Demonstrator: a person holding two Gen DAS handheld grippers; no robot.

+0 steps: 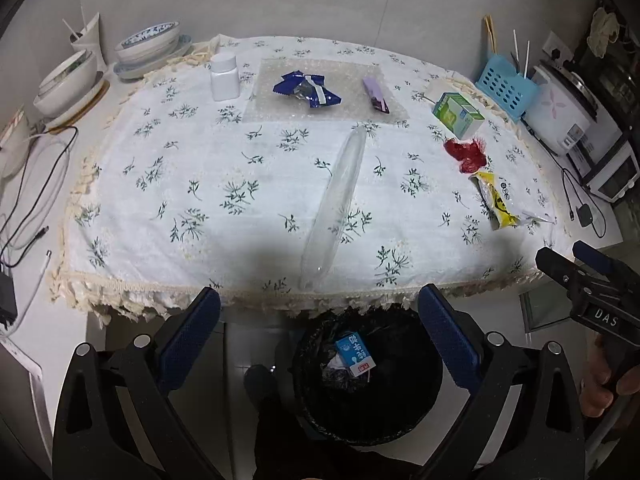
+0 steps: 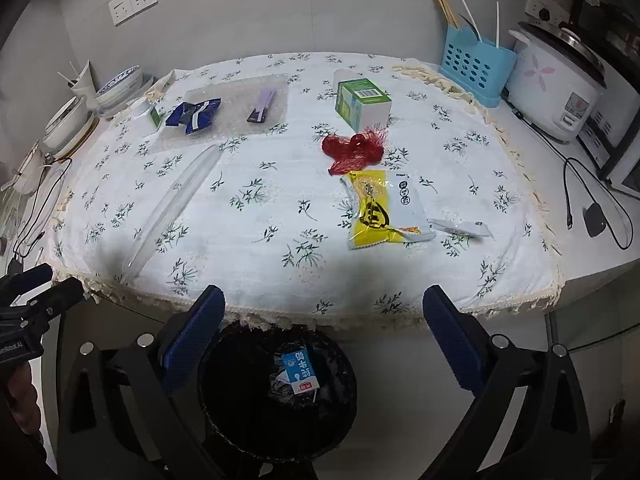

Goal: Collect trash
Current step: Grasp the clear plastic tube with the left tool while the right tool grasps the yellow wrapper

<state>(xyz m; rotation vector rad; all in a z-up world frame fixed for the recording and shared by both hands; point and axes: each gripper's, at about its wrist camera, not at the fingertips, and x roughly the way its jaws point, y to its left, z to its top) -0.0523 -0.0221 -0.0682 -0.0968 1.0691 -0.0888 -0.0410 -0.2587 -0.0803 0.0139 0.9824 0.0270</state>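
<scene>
A black-lined trash bin (image 1: 312, 412) (image 2: 224, 412) stands below the table's front edge, with a blue and white carton (image 1: 355, 353) (image 2: 299, 372) lying inside. My left gripper (image 1: 320, 332) and my right gripper (image 2: 324, 332) hang open and empty above the bin. Trash lies on the floral tablecloth (image 1: 224, 184): a long clear plastic sleeve (image 1: 336, 208) (image 2: 172, 208), a yellow wrapper (image 1: 500, 200) (image 2: 380, 208), a red net (image 1: 466, 154) (image 2: 354, 150), a blue wrapper (image 1: 306, 90) (image 2: 194, 114), a purple wrapper (image 1: 375, 94) (image 2: 262, 106) and a green box (image 1: 458, 114) (image 2: 362, 104).
A white bottle (image 1: 224, 76), stacked bowls (image 1: 148, 46) and cables (image 1: 36, 184) sit at the left. A blue utensil basket (image 2: 476, 66), a rice cooker (image 2: 556, 84) and a black cable (image 2: 592, 208) stand at the right. A hand (image 1: 612, 384) holds the right gripper.
</scene>
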